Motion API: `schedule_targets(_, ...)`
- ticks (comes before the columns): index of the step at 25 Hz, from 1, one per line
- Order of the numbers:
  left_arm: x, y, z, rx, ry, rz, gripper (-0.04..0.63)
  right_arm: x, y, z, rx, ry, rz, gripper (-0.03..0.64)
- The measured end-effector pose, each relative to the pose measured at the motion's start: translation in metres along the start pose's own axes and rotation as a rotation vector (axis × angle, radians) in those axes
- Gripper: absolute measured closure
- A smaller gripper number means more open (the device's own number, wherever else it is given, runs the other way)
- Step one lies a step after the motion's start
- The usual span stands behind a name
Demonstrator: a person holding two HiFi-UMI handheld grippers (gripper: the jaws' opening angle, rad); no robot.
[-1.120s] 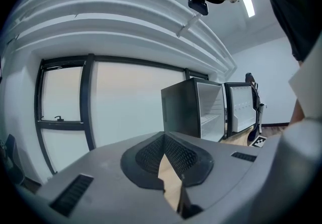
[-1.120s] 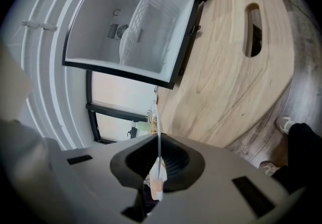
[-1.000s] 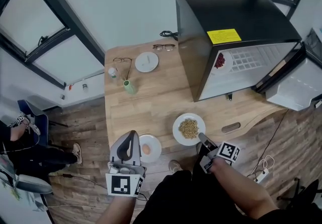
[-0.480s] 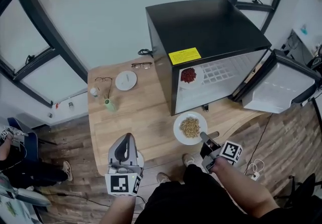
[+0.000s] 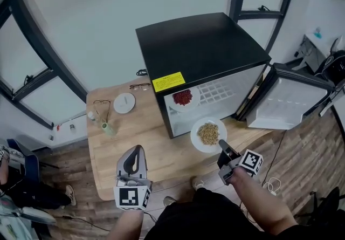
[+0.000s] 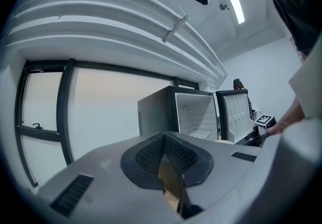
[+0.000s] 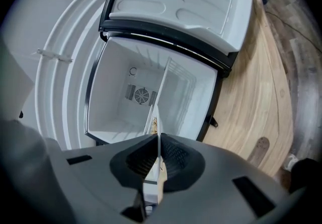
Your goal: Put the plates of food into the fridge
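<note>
Right hand-held gripper (image 5: 221, 146): clenched on the rim of the grain plate (image 5: 208, 134), which is carried in the air just in front of the open fridge (image 5: 199, 45) and is not yet inside.
Left hand-held gripper (image 5: 137, 150): jaws brought together, nothing seen clamped; held level above the tabletop (image 5: 124, 139).
Red plate (image 5: 182, 97): already set on the left of the wire shelf (image 5: 215, 92).
Risk, tilt: the plate is gripped at one point of its rim only, so any sag or wrist roll could send the loose grains sliding off the far side.
Risk, slip: a thin glazed rim could be lost from the pads if the plate is jolted.
Risk, knock: the far rim could be caught on the fridge frame, or driven into the red plate if it is steered too far left; the door (image 5: 285, 101) stands close to the right arm.
Grain plate: round, shallow, white and glossy, with a small tan heap of dry grains at its centre.
Pads: dark, finely ribbed, rubbery in look.
Fridge: boxy black casing, smooth white moulded liner, round fan grille (image 7: 141, 94) at the back; oval ribs are pressed into the door lining.
Tabletop: pale wood planks, matt, with a curved front edge.
</note>
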State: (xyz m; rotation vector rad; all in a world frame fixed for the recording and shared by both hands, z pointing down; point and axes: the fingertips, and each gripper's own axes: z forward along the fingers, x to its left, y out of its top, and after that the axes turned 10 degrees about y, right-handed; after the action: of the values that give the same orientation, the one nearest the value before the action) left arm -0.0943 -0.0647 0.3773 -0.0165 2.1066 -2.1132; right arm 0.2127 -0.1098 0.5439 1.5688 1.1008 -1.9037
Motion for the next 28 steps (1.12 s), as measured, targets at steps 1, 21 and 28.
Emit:
schedule_targets(1,-0.005,0.0,0.003,0.001,-0.004,0.002,0.592,0.003,0.009,0.001,-0.012,0.003,-0.004,0.584)
schedule_targets(21,-0.022,0.014,0.054,-0.022,0.083,0.006,0.592,0.016,0.128,0.058,-0.098,0.017,-0.018,0.584)
schedule_targets(28,-0.026,0.008,0.063,-0.008,0.103,0.025,0.592,0.007,0.146,0.081,-0.077,-0.002,-0.018,0.584)
